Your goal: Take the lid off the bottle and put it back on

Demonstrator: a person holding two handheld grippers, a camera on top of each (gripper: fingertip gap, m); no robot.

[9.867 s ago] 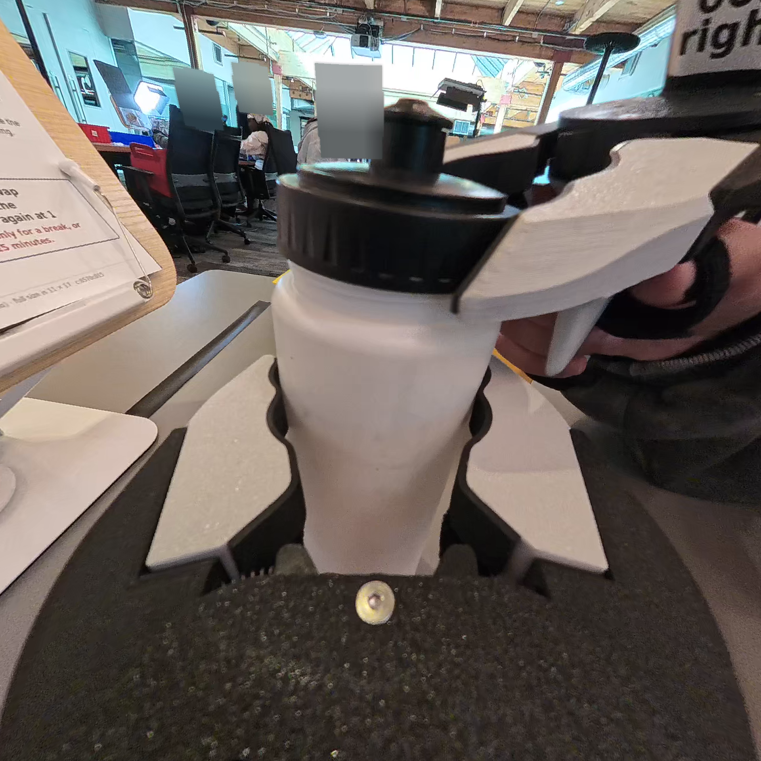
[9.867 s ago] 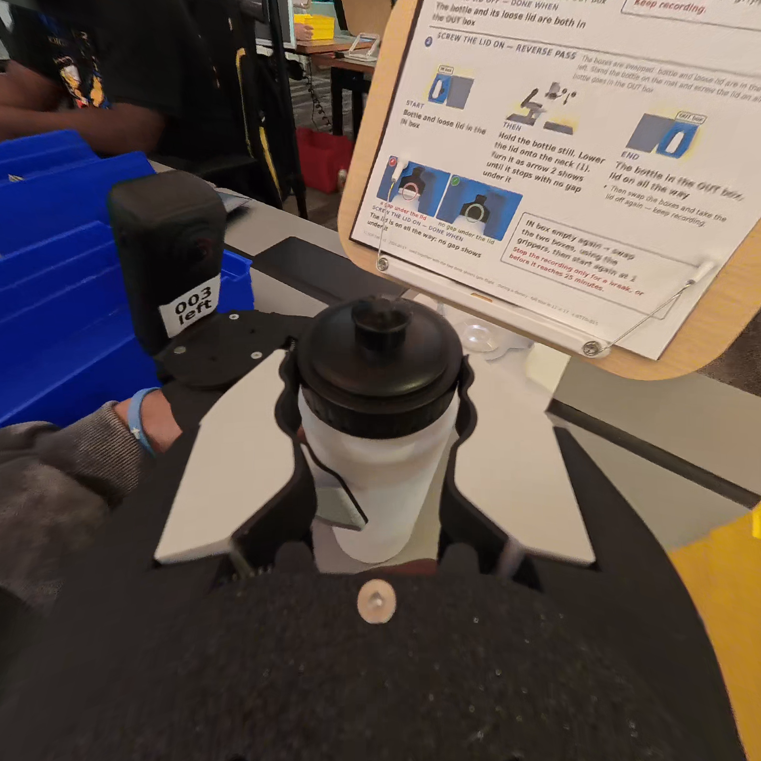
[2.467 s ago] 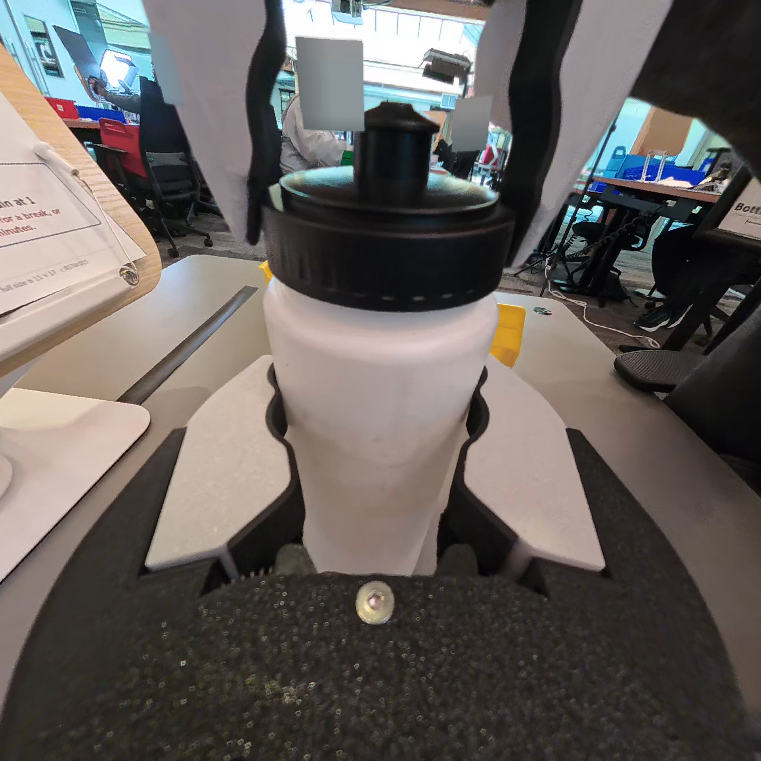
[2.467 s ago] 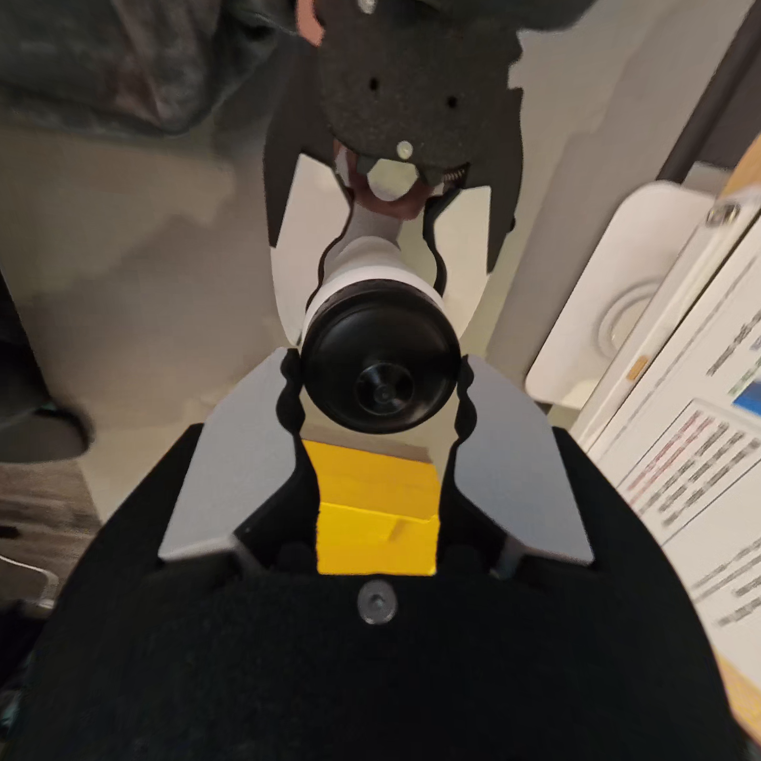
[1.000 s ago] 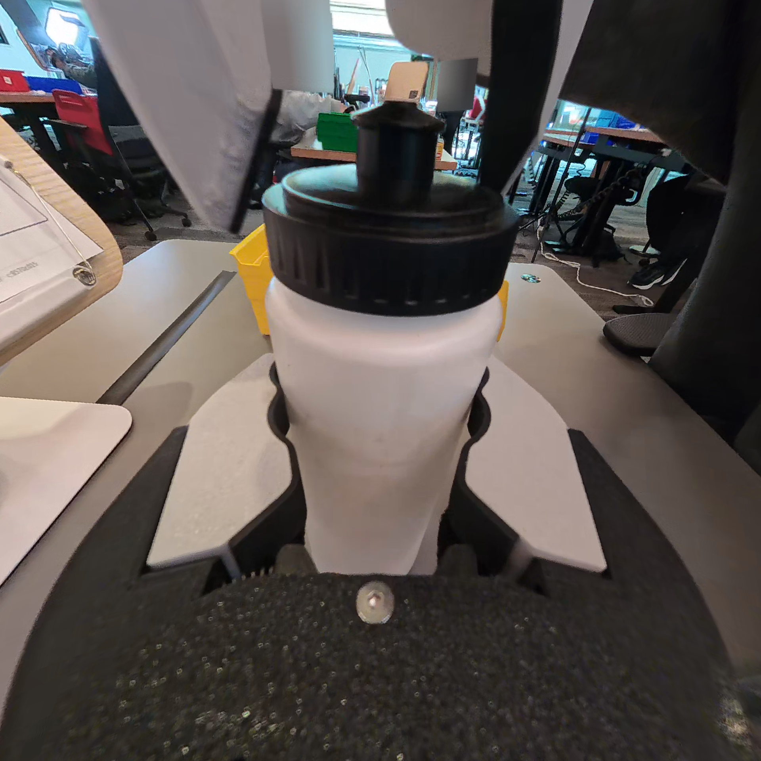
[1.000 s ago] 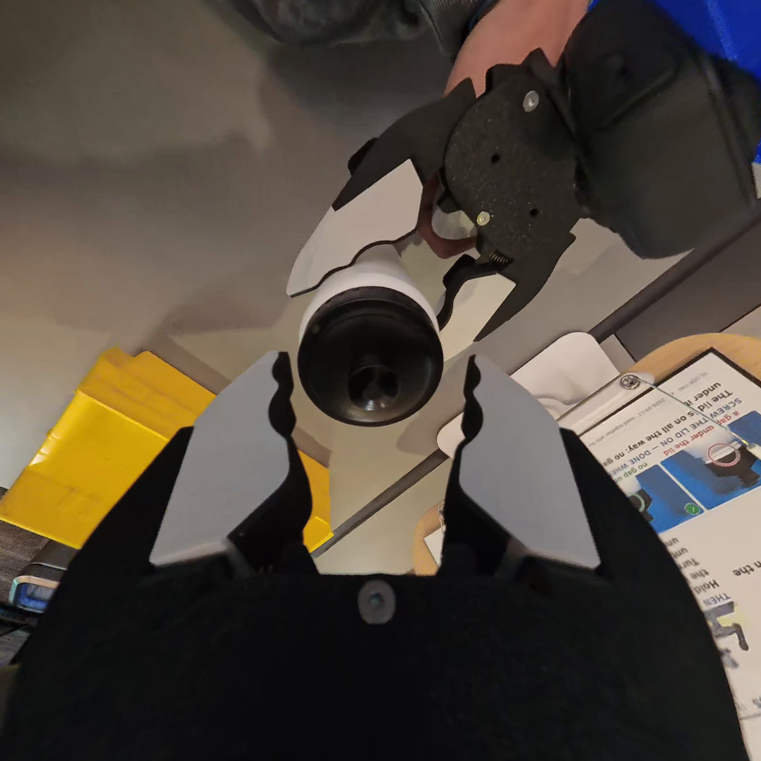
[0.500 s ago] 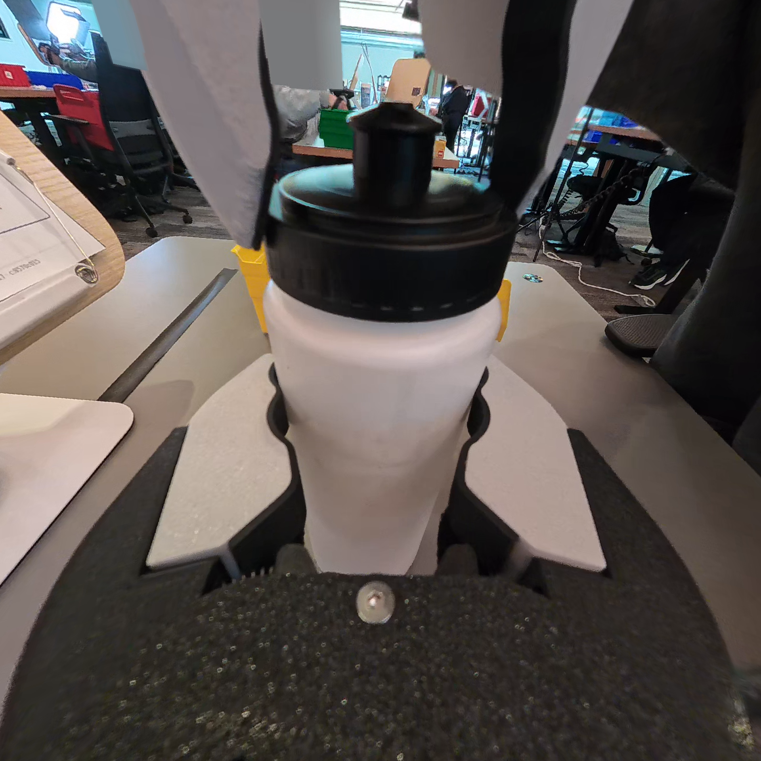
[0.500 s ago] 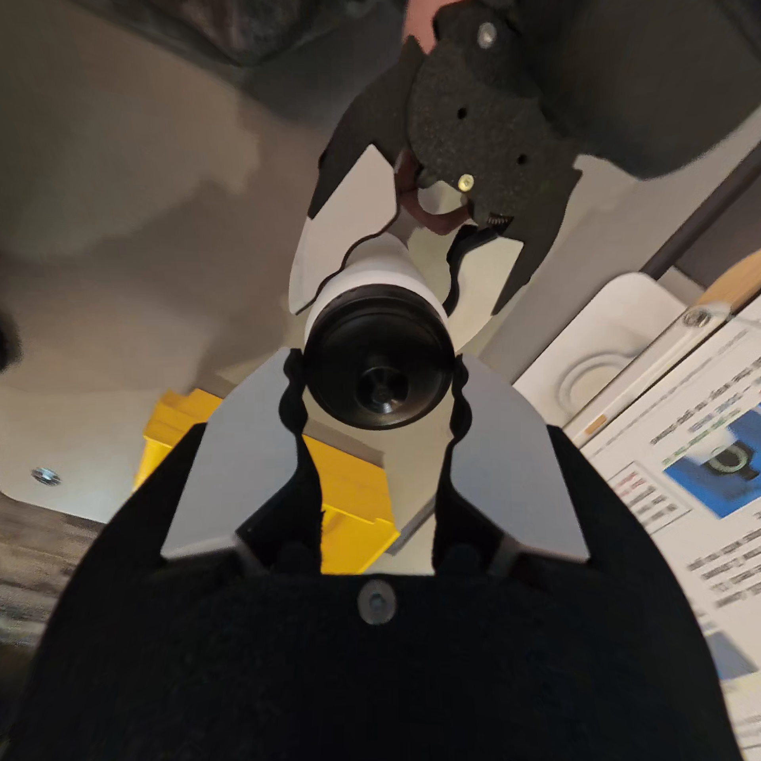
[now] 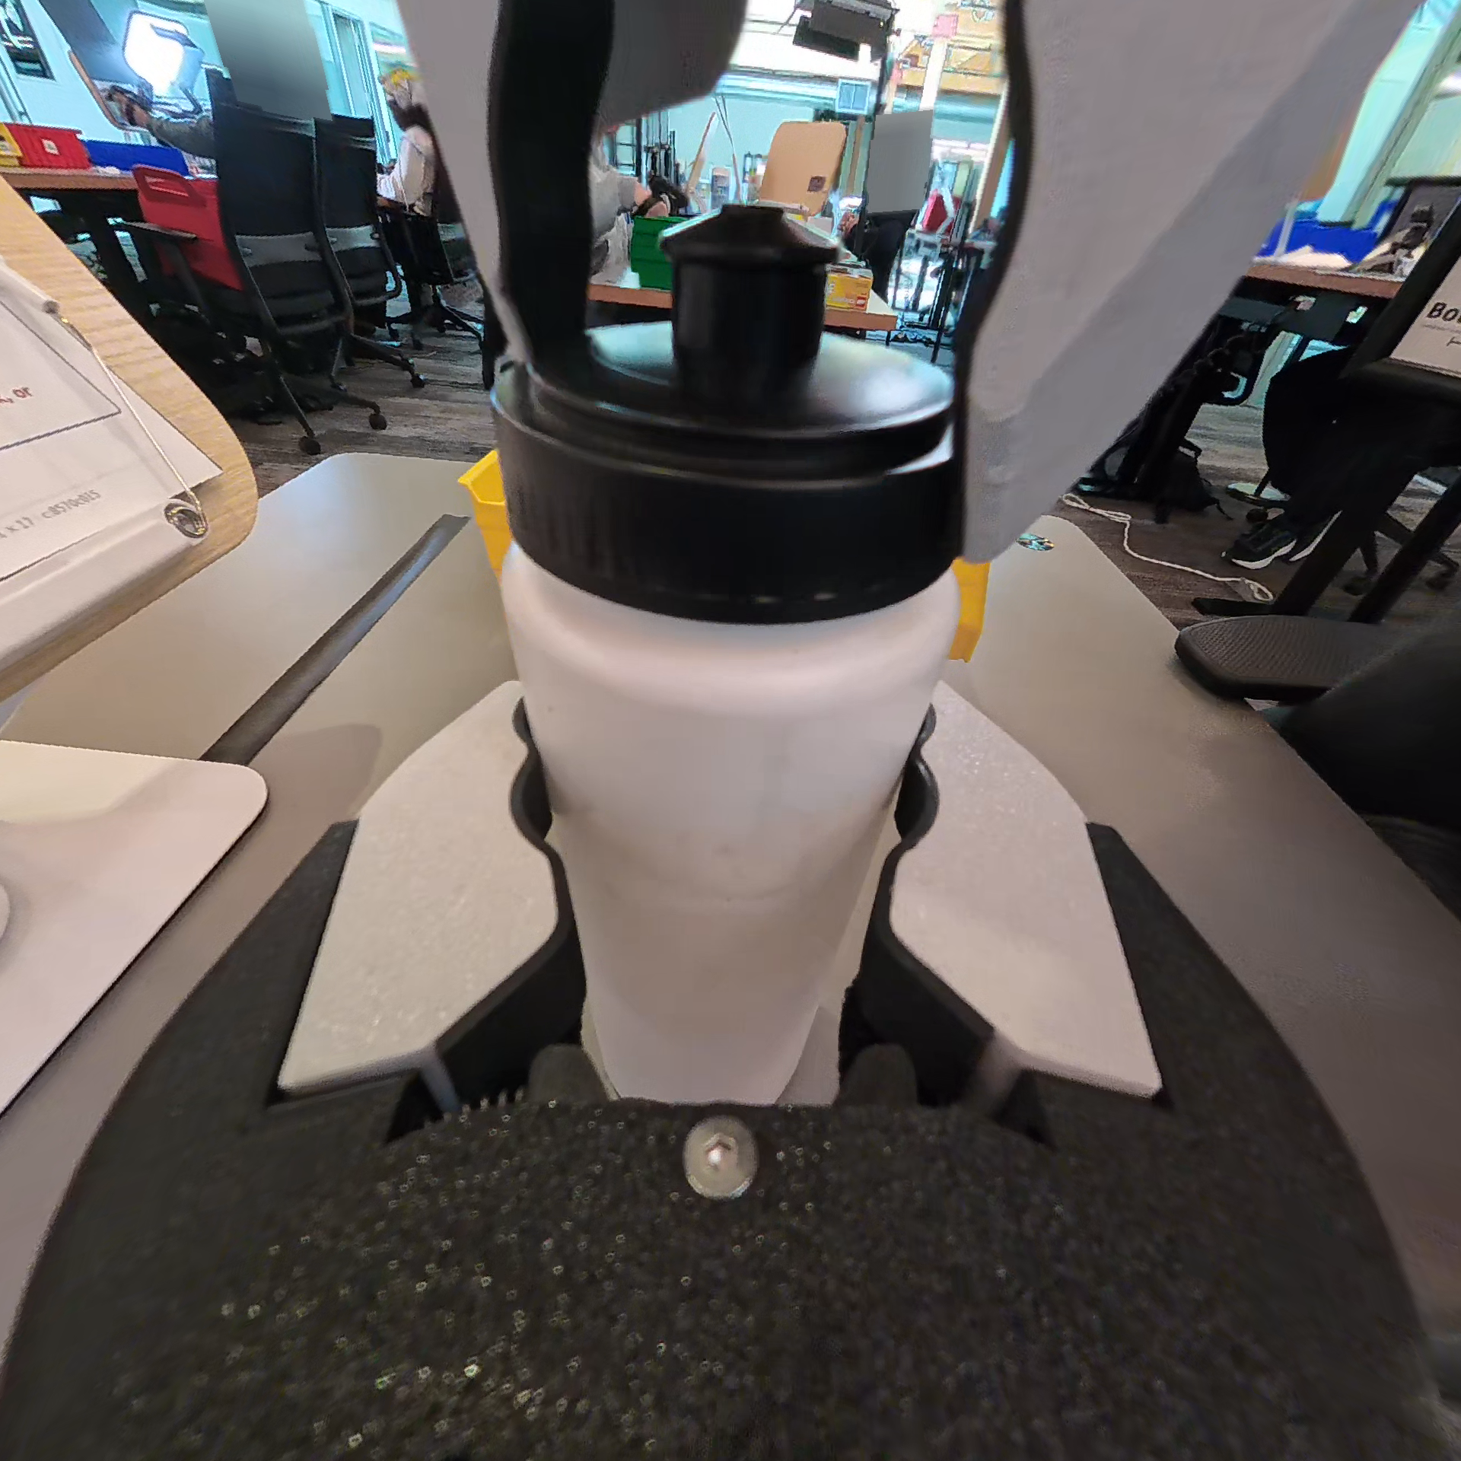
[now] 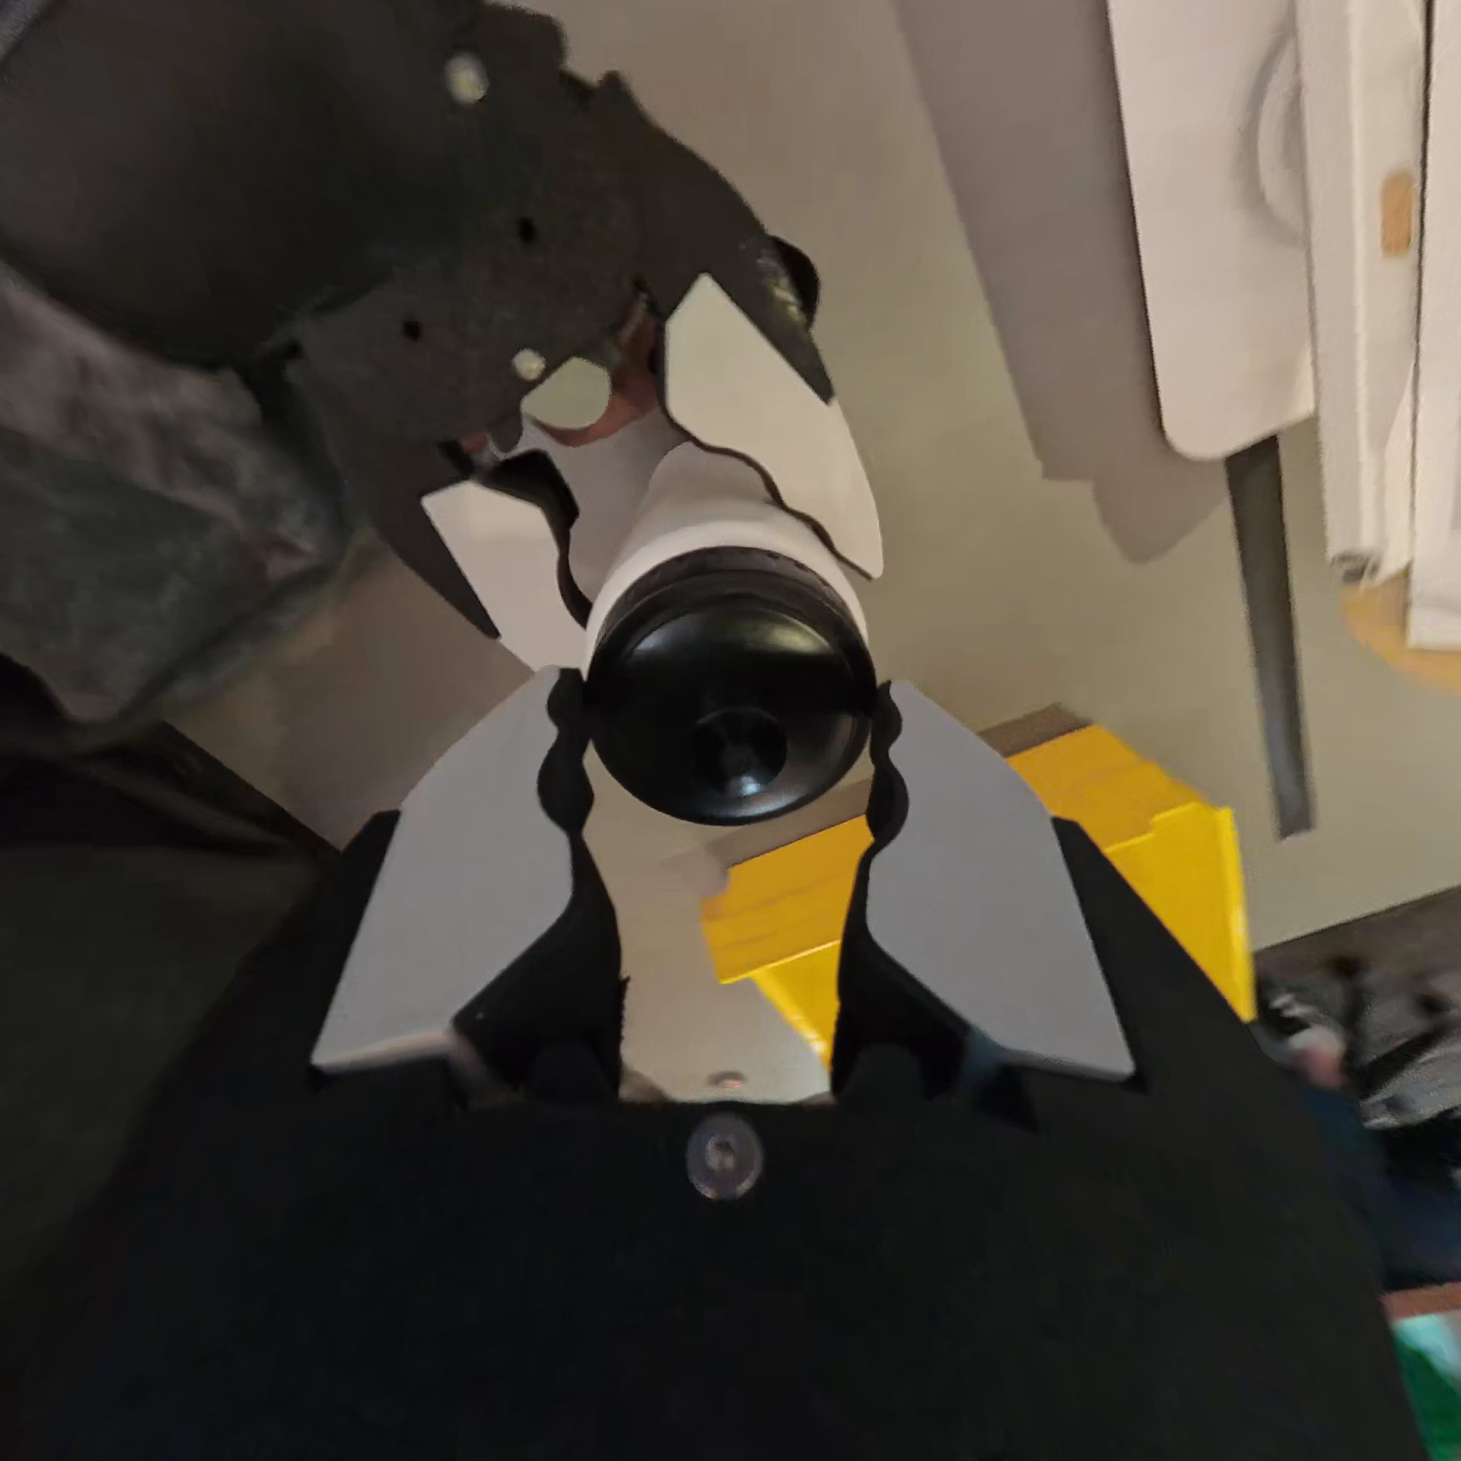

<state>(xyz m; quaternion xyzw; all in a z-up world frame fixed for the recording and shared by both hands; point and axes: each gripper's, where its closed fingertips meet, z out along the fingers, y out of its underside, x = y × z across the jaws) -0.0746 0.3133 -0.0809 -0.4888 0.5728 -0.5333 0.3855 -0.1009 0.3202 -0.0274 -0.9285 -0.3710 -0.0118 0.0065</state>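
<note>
Your left gripper (image 9: 723, 798) has its jaws clenched on the body of the white squeeze bottle (image 9: 723, 759), held upright above the grey desk (image 9: 1107, 711), in front of the yellow bin (image 10: 1028, 854) by the far edge. Your right gripper (image 10: 723, 751) comes from above, jaws clamped on the rim of the black screw lid (image 9: 723, 490), which sits on the neck. Risks: the right grip sits high on the rim, so it may slip when you twist. The bottle looks soft, so it may turn inside the left jaws. A tilted pull may jam the thread.
</note>
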